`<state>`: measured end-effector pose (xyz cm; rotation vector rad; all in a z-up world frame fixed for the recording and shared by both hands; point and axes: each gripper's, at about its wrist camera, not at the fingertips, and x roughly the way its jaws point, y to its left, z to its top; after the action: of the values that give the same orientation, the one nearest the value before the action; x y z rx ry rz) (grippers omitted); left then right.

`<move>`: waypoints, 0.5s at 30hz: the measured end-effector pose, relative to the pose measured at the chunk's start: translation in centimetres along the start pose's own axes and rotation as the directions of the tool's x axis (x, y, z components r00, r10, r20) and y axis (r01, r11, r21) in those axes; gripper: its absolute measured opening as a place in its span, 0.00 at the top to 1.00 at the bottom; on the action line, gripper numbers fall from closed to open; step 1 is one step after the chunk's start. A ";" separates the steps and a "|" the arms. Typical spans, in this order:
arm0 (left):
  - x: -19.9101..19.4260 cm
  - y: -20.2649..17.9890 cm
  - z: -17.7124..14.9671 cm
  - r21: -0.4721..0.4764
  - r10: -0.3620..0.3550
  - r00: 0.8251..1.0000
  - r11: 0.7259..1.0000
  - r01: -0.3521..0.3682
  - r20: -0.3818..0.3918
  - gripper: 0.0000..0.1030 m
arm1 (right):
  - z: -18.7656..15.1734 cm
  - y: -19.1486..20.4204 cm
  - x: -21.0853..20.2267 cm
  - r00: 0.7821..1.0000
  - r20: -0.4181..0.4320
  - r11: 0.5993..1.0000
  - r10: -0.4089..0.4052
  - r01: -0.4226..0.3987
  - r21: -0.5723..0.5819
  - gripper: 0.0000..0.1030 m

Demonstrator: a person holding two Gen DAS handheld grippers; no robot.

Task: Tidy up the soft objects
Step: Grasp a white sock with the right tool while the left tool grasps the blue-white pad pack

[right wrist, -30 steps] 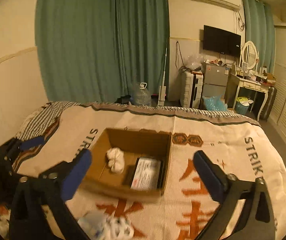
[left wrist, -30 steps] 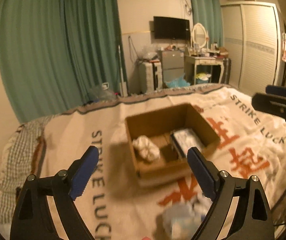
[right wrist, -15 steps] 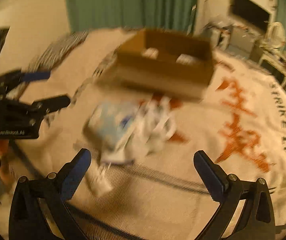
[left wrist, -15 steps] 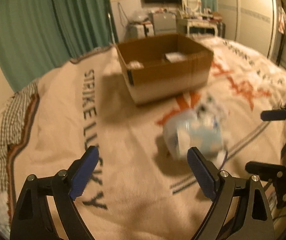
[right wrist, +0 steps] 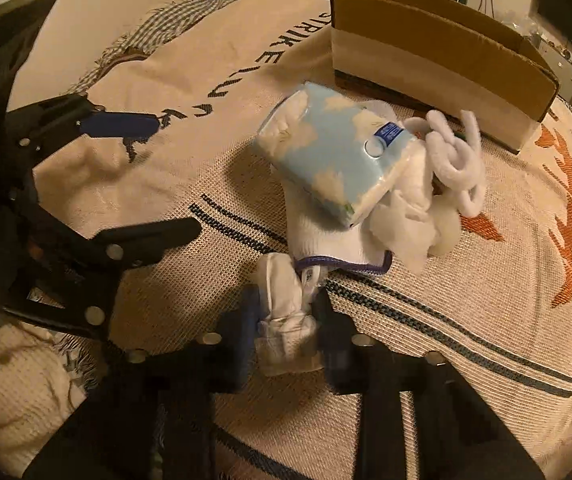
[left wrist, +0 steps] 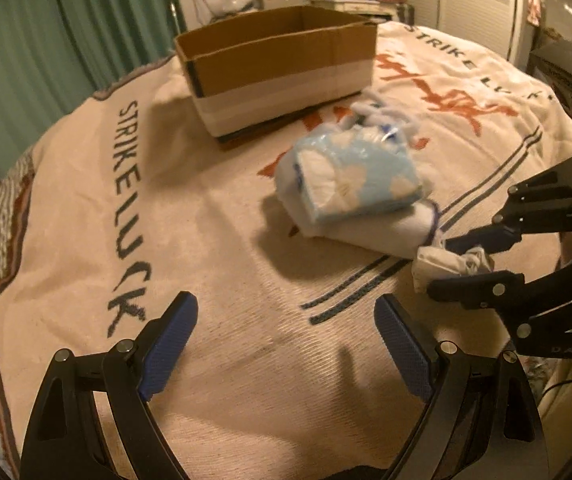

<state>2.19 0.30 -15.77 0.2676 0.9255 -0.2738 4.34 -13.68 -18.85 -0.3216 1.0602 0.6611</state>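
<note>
Closure of the right tongs (right wrist: 286, 332) is what has just happened: their blue pads have just been closing and now pinch a small crumpled white cloth bundle (right wrist: 286, 316) lying on the cream woven bed blanket (right wrist: 466, 300), just beside the pile of soft things. That pile holds a blue-and-white plastic-wrapped tissue pack (right wrist: 334, 160) resting on a folded white cloth with a purple edge (right wrist: 326, 240), with a fluffy white looped toy (right wrist: 454, 160) against it. I judge the pick-up is secured and a carry to the open brown cardboard box (right wrist: 438, 52) beyond should follow. The left tongs (left wrist: 286, 336) stand wide apart over bare blanket, holding nothing. A second ago both views looked across the bedroom from higher up, with the right tongs fully apart and empty.
</note>
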 end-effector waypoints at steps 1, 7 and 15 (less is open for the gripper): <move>-0.1 -0.1 0.3 -0.004 -0.006 1.000 1.000 0.006 0.001 0.11 | 0.0 -0.2 -0.6 1.000 -0.009 1.000 0.008 -0.008 -0.004 0.76; -0.8 -1.3 2.7 -0.045 -0.053 0.998 0.998 0.054 0.030 0.11 | 0.8 -1.8 -5.5 0.998 0.058 1.000 -0.028 0.028 0.004 0.77; 0.9 -2.0 5.3 -0.158 -0.133 0.991 0.978 0.135 0.024 0.12 | 2.7 -6.7 -7.6 0.979 0.150 0.983 -0.137 0.116 0.140 0.77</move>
<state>6.00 -3.45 -13.64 0.0555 0.9482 -0.3236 8.08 -19.99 -11.27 -0.2172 0.9166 0.4922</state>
